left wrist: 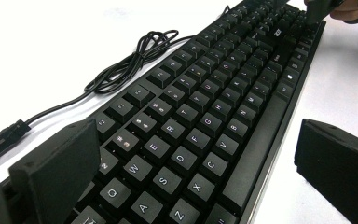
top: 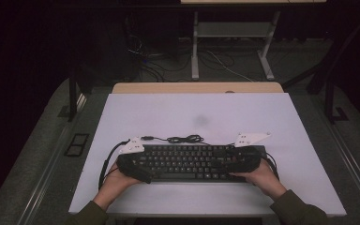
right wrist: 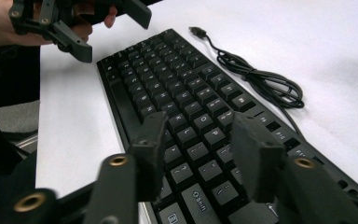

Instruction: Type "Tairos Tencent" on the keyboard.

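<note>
I saw the white tabletop (top: 201, 112) carrying a black keyboard (top: 192, 161) toward its 6 o'clock edge. Its coiled cable (top: 180, 138) lay just beyond, at 12 o'clock. My left tongs (left wrist: 196, 154) stood wide apart, straddling the keyboard's 9 o'clock end. My right tongs (right wrist: 200, 149) hung apart over the keys at 3 o'clock.

We wear olive-green sleeves (top: 294, 208) on both forearms. Each hand-held gripper, the left hand-held gripper (top: 133, 161) and the right hand-held gripper (top: 243, 154), is black, with two blocky matte jaws, brass-coloured screws (right wrist: 118, 161) at the joints, a pale three-cornered plate (top: 252, 138) on top and a trailing black cable (top: 107, 161).
</note>
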{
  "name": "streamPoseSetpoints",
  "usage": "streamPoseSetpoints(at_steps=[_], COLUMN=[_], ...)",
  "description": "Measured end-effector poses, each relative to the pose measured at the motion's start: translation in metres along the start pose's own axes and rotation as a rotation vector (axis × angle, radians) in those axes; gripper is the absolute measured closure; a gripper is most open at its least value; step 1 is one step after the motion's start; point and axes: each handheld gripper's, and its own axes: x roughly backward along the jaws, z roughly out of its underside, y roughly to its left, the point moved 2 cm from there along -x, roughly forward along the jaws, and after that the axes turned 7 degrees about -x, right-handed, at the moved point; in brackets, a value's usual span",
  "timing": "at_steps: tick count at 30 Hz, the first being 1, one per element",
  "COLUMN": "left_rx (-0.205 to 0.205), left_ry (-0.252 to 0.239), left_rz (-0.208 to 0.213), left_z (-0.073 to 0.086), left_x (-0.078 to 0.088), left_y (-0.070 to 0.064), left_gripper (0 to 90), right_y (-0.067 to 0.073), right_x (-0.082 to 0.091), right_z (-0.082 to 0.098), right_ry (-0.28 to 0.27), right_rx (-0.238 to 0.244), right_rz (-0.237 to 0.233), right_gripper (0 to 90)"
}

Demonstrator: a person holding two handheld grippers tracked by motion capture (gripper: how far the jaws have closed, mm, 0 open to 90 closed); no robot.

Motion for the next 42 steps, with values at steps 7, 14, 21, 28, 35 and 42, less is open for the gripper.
streamPoseSetpoints(at_steps=[7, 14, 21, 28, 35, 42], left_rx=[0.004, 0.002, -0.002, 0.000, 0.002, 0.001], left_ry=[0.000, -0.001, -0.001, -0.003, -0.008, -0.008], left_rz=[-0.001, 0.000, -0.003, -0.005, -0.005, -0.009], left_z=[0.000, 0.000, -0.001, -0.002, -0.004, -0.006], left_x=[0.000, 0.000, -0.001, -0.003, -0.006, -0.008], left_y=[0.000, 0.000, 0.001, 0.001, 0.002, 0.003], left_gripper=[0.0, 0.0, 0.0, 0.0, 0.0, 0.0], right_y=[0.001, 0.000, -0.001, -0.004, -0.006, -0.006], right_x=[-0.004, -0.007, -0.011, -0.015, -0.016, -0.018], right_z=[0.004, 0.008, 0.012, 0.016, 0.019, 0.021], right_ry=[0.044, 0.091, 0.129, 0.172, 0.201, 0.217], right_rx=[0.020, 0.037, 0.041, 0.048, 0.057, 0.064], right_rz=[-0.010, -0.010, -0.003, 0.024, 0.038, 0.043], right_gripper=[77.9, 89.3, 89.3, 89.3, 89.3, 89.3])
